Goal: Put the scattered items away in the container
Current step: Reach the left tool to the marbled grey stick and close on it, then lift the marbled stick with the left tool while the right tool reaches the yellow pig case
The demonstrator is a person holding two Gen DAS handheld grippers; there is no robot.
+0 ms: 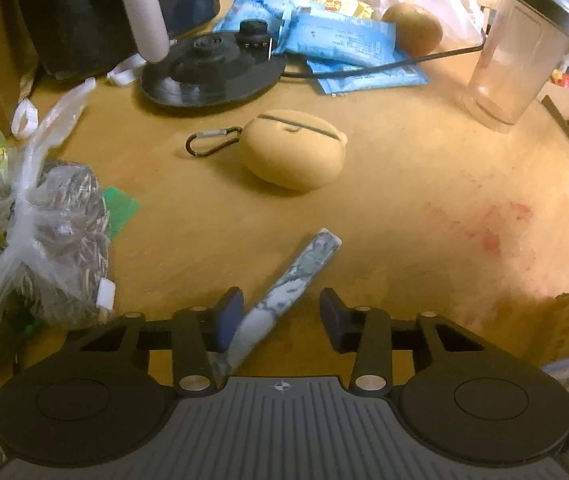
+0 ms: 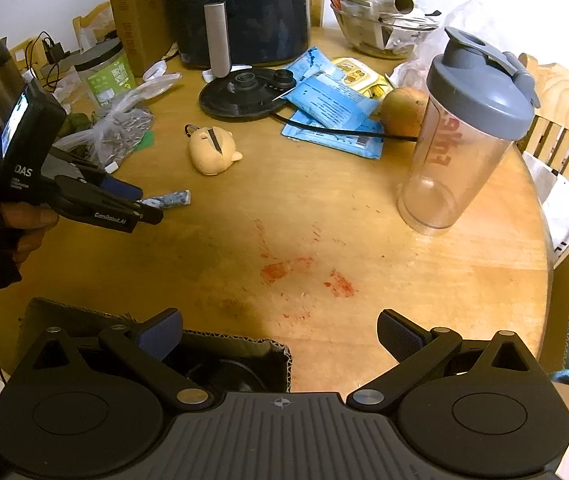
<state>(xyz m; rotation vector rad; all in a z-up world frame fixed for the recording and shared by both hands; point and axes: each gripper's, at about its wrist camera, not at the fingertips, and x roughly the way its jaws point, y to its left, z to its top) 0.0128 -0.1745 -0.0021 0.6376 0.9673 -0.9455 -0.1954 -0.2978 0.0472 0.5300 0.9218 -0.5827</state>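
Note:
A flat blue-and-white marbled packet (image 1: 300, 268) lies on the round wooden table (image 1: 424, 200), and its near end leans on the left finger of my left gripper (image 1: 280, 316). That gripper is open around the packet, with a wide gap to the right finger. The right wrist view shows the same left gripper (image 2: 144, 202) in a person's hand, the packet (image 2: 170, 199) poking out past its tips. A tan pouch (image 1: 294, 152) with a carabiner lies just beyond. My right gripper (image 2: 280, 336) is open and empty above a cardboard box (image 2: 236, 340) at the table's near edge.
A clear shaker bottle (image 2: 456, 144) stands at the right. Behind are a black kettle base (image 2: 240, 94), blue packets (image 2: 332, 108), a round fruit (image 2: 402, 110), a dark air fryer (image 2: 244, 8) and a glass bowl (image 2: 380, 24). A plastic bag of seeds (image 1: 52, 232) lies left.

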